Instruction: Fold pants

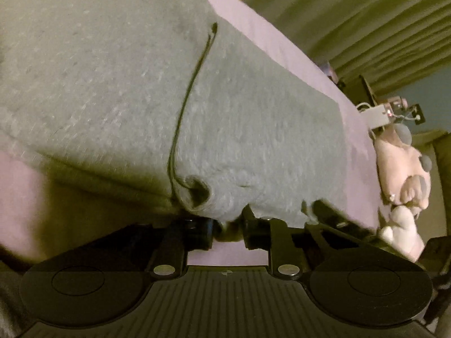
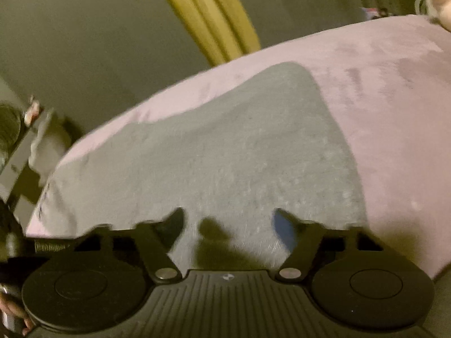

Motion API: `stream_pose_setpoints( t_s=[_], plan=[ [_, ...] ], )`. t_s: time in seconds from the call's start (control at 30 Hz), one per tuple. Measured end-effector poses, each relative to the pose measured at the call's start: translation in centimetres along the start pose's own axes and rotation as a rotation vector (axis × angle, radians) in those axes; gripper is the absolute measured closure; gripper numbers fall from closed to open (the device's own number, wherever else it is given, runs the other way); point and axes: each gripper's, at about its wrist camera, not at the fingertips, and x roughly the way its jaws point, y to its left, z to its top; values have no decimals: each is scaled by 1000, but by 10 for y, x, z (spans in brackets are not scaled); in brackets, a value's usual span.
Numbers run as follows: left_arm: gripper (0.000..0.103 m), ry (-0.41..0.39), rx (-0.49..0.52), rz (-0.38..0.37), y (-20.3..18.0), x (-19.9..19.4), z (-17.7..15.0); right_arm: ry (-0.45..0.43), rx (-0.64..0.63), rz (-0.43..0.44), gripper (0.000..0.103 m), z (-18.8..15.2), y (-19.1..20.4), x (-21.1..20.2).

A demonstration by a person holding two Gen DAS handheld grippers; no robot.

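Grey pants cover pink bedding, plush toy beside

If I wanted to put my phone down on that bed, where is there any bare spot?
The pink bedcover lies bare to the right of the grey pants in the right wrist view, and in a thinner strip beyond them towards the curtain. It is crowded at the edge by the plush toy and where both grippers work.
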Motion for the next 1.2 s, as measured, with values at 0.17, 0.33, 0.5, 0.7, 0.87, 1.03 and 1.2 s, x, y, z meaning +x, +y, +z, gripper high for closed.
stream_pose_setpoints(
  t_s=[0.17, 0.33, 0.5, 0.7, 0.87, 1.03, 1.2],
  plan=[
    [91, -93, 134, 29, -18, -22, -5, 40, -26, -40, 75, -4, 2, 9],
    [91, -248, 359, 78, -46, -49, -14, 40, -21, 34, 81, -3, 2, 3],
    [89, -159, 163, 295, -2, -30, -3, 108, -80, 6, 81, -5, 7, 17],
    [53, -313, 176, 298, -18, -72, 4, 75, -2, 74, 79, 4, -1, 6],
    [28, -213, 239, 75, -46, -52, -1, 107, 47, 87, 75, 4, 2, 19],
    [48, -37, 437, 305, -51, -1, -29, 160, -79, 11, 75, 0, 16, 16],
    [30, -96, 395, 477, -35, -22, -26, 145, -33, 9, 70, 1, 8, 8]
  ],
)
